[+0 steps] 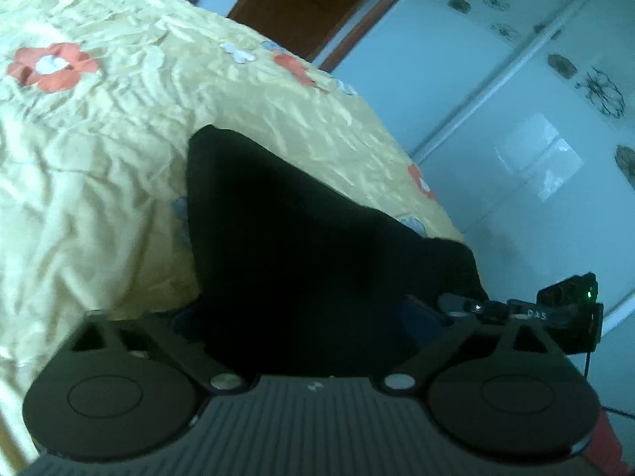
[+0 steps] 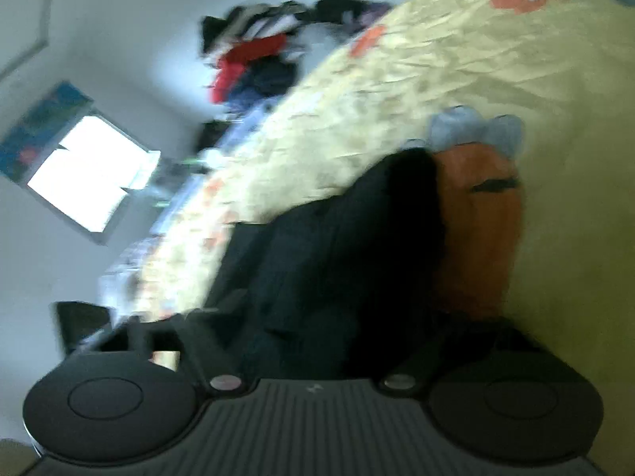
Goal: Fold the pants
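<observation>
Where the left gripper point(image 1: 309, 309) reaches forward, its fingertips vanish into the pants point(image 1: 285, 246), so whether they pinch cloth cannot be told; its jaws stand fairly wide. Black and featureless, the pants lie as a soft wedge on the bedspread point(image 1: 99, 166), a crinkled yellow quilt with orange and grey flowers. Blur smears the right wrist view: the right gripper point(image 2: 317, 317) also disappears into dark folds, its grip unreadable. Beyond the bedspread, a clothes heap point(image 2: 262, 59) shows indistinctly.
</observation>
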Action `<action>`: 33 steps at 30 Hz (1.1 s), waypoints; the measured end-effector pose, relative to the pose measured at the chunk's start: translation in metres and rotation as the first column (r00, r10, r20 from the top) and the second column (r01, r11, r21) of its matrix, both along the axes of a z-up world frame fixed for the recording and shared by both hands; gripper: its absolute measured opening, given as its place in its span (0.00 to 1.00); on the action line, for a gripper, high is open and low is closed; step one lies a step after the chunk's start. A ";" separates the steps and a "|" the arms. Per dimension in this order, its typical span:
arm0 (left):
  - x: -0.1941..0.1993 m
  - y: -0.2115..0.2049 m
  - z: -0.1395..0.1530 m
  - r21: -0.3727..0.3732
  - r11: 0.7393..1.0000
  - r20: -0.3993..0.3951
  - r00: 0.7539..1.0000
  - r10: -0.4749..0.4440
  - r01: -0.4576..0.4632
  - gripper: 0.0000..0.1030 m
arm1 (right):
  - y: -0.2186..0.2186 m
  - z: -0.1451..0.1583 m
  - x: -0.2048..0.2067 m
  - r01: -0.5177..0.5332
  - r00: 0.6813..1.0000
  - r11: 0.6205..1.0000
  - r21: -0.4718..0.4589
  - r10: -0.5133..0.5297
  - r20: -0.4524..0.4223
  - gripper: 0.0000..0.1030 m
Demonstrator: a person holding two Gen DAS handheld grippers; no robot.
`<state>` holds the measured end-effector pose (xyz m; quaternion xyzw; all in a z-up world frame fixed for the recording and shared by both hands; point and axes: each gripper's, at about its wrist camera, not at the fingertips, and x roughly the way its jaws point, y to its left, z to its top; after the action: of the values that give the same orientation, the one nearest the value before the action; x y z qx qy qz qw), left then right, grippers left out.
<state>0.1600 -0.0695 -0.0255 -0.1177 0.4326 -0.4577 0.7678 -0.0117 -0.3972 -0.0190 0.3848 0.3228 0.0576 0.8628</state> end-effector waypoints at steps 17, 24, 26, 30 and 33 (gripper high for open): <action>-0.011 0.090 0.080 0.048 0.976 0.250 0.949 0.194 -0.212 0.15 | 0.084 0.071 0.041 -0.100 0.977 0.991 -0.089 0.115 0.180 0.22; 0.015 0.118 0.046 0.237 0.929 0.196 0.950 0.243 -0.286 0.38 | 0.119 0.028 0.086 -0.114 0.993 0.986 -0.122 0.118 0.020 0.34; 0.014 0.123 0.037 0.303 0.892 0.232 0.934 0.272 -0.335 0.51 | 0.124 0.020 0.087 -0.074 0.996 0.976 -0.206 0.064 -0.054 0.51; -0.003 0.138 0.054 0.292 0.842 0.333 0.874 0.354 -0.453 0.72 | 0.132 0.048 0.051 0.056 0.998 0.901 -0.430 -0.051 0.023 0.55; -0.035 0.141 0.070 0.311 0.802 0.444 0.824 0.351 -0.509 0.85 | 0.158 0.072 0.027 0.060 0.993 0.834 -0.549 0.005 0.117 0.56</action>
<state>0.1252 0.0713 0.0441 0.0389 0.3308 -0.1783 0.9259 0.0155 -0.2390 0.0535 0.1208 0.2705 -0.0282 0.9547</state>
